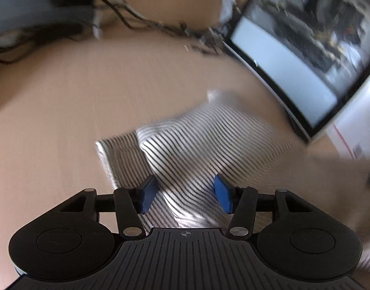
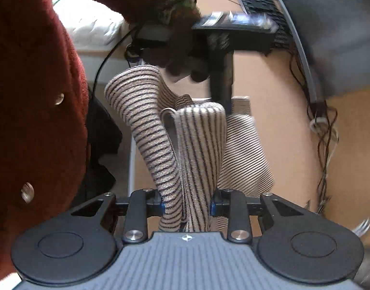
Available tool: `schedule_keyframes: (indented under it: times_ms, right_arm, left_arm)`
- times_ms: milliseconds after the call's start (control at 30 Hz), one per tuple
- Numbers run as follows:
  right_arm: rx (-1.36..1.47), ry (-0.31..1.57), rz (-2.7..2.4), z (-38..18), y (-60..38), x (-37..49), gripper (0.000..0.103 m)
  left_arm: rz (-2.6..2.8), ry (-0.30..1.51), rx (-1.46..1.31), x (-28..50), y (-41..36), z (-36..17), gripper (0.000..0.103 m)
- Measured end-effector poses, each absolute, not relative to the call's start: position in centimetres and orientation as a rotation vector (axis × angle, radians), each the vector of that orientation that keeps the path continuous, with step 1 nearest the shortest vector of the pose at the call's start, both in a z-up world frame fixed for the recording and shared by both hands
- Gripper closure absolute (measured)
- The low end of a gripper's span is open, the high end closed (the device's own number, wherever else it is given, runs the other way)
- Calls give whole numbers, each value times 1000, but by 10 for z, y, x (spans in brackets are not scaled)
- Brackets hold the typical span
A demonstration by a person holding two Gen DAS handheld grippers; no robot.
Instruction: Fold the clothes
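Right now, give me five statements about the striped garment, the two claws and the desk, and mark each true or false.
1. The right claw is clamped on a bunch of the striped garment. True.
2. The left claw is pinching the fabric. False: its pads stand apart over the cloth.
3. The garment is plain red. False: it is light with thin dark stripes.
4. A monitor stands on the desk. True.
5. Cables lie on the desk. True.

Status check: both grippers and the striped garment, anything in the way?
Right gripper shut on striped garment, bunch lifted. Left gripper open over the garment, pads clear of cloth. Monitor and cables beyond on the table, not blocking.
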State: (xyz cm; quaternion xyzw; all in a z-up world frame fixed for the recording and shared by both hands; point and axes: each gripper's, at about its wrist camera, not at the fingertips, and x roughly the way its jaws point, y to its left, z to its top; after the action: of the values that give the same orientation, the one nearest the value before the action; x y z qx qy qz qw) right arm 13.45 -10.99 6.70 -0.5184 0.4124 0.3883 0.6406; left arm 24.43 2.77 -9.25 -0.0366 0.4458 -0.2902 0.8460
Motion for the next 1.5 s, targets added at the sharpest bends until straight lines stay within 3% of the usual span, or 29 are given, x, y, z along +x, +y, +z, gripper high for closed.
schedule_keyframes:
  times_ms: [67,100,167,200,333,467,567,933,1200,1500]
  right_arm:
    - [-1237,942,919,68,-103,163,68]
    - [-1239,944,932,61,-100,181,58]
    - [-1239,949,959,45,-95,217,51]
    - [-1239,951,972,37,-92,234,47]
    - [-1208,963,930,-1,-92,281,43]
    - [-1098,1008,905,-16,-103,309,12]
    - [-1014,1012,829,-15,-115,309,0]
    - [-599,799,295,41,-188,267,0]
    - [-609,765,54,-42,-204,275,0]
    - [-260,836,-33,-42,-230,286,0]
  left_arm:
    - [-645,944,-81,246,31,-94,45]
    - [-649,951,-108,248,38,-94,47]
    - [-652,965,-177,253,52,-96,60]
    - [-639,966,-227,254,66,-95,59]
    - [-586,926,-334,249,116,-81,40]
    - [-616,862,-355,240,139,-55,23]
    - [-675,833,-339,241,133,-40,9]
    - [-679,880,-44,279,65,-45,13]
    - [-604,945,37,306,46,-64,6]
    - [-602,962,74,315,43,-57,6]
